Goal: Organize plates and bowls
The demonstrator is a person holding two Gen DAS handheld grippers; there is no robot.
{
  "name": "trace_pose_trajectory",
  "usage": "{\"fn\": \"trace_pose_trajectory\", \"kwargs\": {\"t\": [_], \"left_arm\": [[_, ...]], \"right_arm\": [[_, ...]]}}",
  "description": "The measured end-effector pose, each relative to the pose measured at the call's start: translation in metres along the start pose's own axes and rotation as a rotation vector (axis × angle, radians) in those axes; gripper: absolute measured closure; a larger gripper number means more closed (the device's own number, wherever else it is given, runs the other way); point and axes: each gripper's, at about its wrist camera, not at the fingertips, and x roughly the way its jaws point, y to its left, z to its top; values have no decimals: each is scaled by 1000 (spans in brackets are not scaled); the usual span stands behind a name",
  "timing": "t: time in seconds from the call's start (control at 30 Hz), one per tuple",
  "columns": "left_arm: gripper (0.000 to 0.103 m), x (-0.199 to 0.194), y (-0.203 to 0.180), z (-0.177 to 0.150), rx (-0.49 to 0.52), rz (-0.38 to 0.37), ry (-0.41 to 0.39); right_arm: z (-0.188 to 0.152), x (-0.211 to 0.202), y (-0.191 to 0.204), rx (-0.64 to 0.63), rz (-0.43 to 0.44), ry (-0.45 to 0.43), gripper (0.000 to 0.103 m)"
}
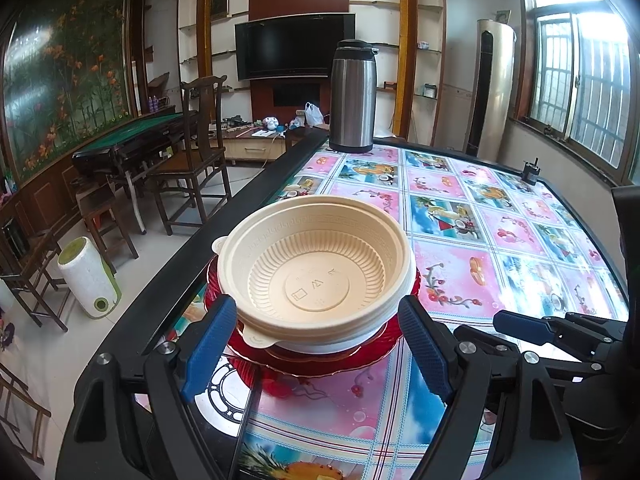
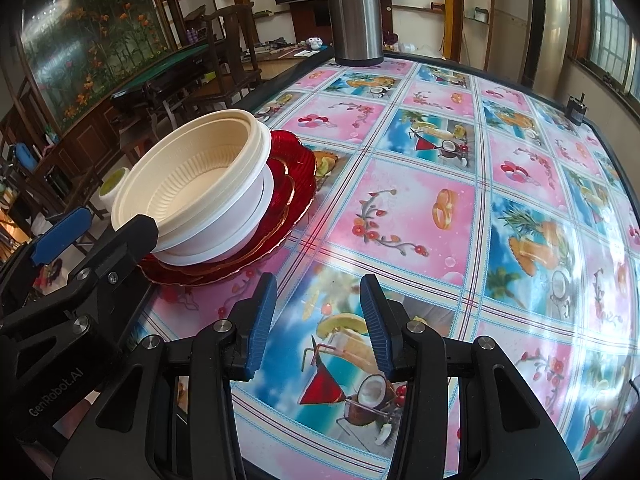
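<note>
A stack of cream plastic bowls (image 1: 316, 268) sits on stacked red glass plates (image 1: 320, 364) near the table's left edge. My left gripper (image 1: 316, 344) is open, its blue pads on either side of the bowl stack's near side, not pressing on it. In the right wrist view the bowls (image 2: 200, 184) and red plates (image 2: 292, 184) stand at the left, with the left gripper (image 2: 96, 232) against them. My right gripper (image 2: 318, 328) is open and empty over the tablecloth, to the right of the stack; one of its fingers (image 1: 520, 326) shows in the left wrist view.
A steel thermos (image 1: 352, 96) stands at the table's far edge. A small black object (image 1: 531, 172) sits at the far right edge. The table (image 2: 440, 200) has a patterned pink and blue cloth. Chairs and a white bin (image 1: 88, 280) stand on the floor left.
</note>
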Motion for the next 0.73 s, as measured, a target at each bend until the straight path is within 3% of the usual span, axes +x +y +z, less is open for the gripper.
{"fn": "trace_pose_trajectory", "kwargs": {"t": [0.73], "left_arm": [[20,-3,-2,0,9,5,-18]], "right_arm": [[-2,1,-4,13,1,3,59]]}}
